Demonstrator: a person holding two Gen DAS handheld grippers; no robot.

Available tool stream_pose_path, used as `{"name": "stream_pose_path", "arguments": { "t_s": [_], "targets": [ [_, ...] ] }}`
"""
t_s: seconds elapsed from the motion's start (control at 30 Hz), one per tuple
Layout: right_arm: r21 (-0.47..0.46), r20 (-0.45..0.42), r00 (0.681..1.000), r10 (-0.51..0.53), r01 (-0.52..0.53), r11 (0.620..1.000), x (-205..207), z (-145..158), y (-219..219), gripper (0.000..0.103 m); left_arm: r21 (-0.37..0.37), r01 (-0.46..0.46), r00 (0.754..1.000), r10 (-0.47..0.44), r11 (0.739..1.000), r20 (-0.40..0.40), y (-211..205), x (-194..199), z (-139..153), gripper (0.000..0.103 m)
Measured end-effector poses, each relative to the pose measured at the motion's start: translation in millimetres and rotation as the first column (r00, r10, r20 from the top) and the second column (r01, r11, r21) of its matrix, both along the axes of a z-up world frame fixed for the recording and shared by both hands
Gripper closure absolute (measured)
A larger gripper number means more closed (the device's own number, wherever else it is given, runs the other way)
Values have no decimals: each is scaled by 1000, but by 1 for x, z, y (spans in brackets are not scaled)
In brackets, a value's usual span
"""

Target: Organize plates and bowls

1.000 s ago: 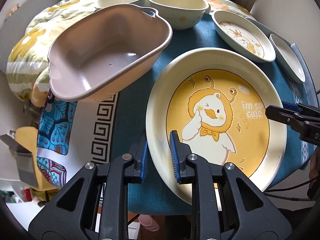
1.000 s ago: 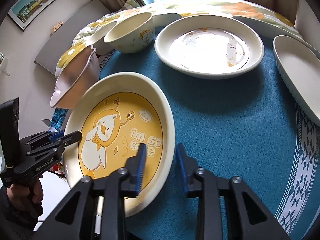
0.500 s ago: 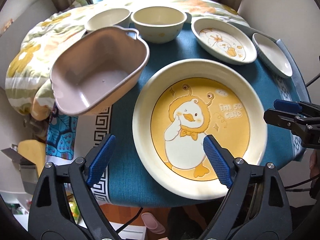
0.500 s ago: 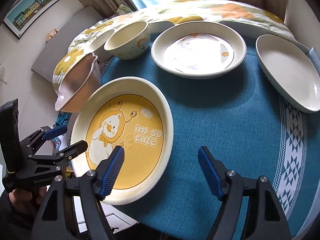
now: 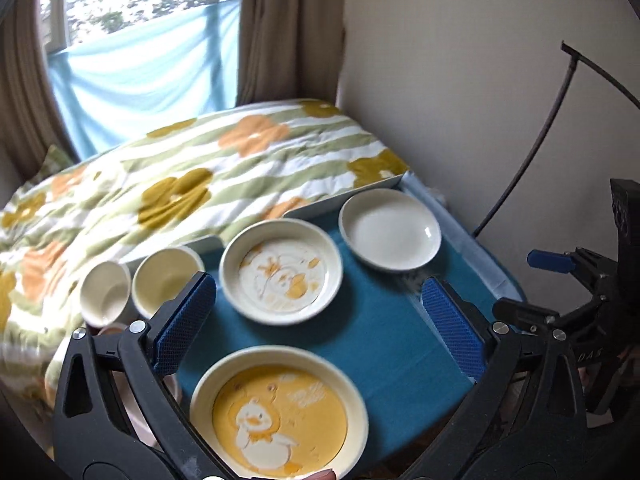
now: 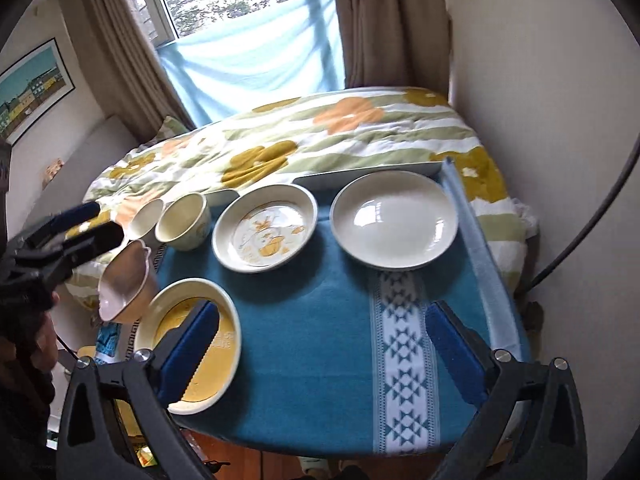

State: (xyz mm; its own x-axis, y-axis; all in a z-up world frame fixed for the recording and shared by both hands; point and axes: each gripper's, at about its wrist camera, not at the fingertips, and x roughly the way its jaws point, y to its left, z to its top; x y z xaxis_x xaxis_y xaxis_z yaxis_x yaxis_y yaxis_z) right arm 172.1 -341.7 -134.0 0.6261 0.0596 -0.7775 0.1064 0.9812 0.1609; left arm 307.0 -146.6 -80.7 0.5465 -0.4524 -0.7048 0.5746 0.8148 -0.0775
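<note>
Teal cloth covered the table (image 6: 328, 320), and on it every dish lay separate, so by appearance no stacking had been completed. The yellow duck plate (image 5: 279, 410) sat flat at the near left edge, its printed duck upright toward the viewer. Behind it stood the cream duck-print plate (image 6: 265, 233), and to its right the plain white plate (image 6: 394, 220); both lay rim up, round, with no long axis. Two cream bowls (image 6: 183, 221) stood mouth up at the far left. The pink handled basin (image 6: 123, 286) was tilted at the left table edge, long axis running toward the bed (image 6: 304, 140). The left gripper (image 5: 320, 328) and right gripper (image 6: 320, 354) each hung above the table, jaws spread wide and empty. Judged remaining: gather plates together and nest the bowls.
</note>
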Motion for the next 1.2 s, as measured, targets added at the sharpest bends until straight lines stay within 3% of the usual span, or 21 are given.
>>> {"name": "stream_pose_path", "arguments": {
  "t_s": [0.13, 0.27, 0.4, 0.53, 0.67, 0.73, 0.83, 0.93, 0.97, 1.2],
  "targets": [
    [7, -36, 995, -95, 95, 995, 8, 2, -37, 0, -66, 142, 988, -146, 988, -55, -49, 35, 4, 0],
    [90, -9, 982, -187, 187, 978, 21, -6, -77, 0, -53, 194, 971, -199, 980, -131, -91, 79, -14, 1],
    [213, -59, 971, -232, 240, 947, 47, -40, -105, 0, -82, 215, 925, -230, 973, -302, -119, 132, -60, 2],
    [311, -98, 955, -280, 296, 903, 71, -78, -124, 2, 1, 239, 884, -218, 971, -414, -146, 169, -118, 22],
    [363, -153, 943, -295, 331, 871, 92, -114, -135, 27, 13, 259, 833, -217, 966, -509, -162, 193, -164, 48],
    [377, -185, 934, -305, 354, 856, 100, -128, -138, 37, 29, 271, 820, -215, 962, -530, -169, 198, -179, 52],
    [389, -221, 925, -308, 374, 842, 107, -140, -141, 49, 51, 281, 812, -209, 958, -544, -174, 203, -191, 55],
    [390, -249, 921, -301, 379, 839, 112, -149, -142, 61, 77, 291, 809, -202, 954, -552, -179, 208, -201, 67],
    [386, -259, 919, -298, 381, 840, 114, -151, -141, 69, 83, 293, 808, -201, 952, -554, -178, 210, -202, 71],
    [372, -291, 906, -307, 402, 836, 117, -160, -141, 85, 98, 297, 802, -193, 950, -565, -177, 218, -209, 85]
  ]
}}
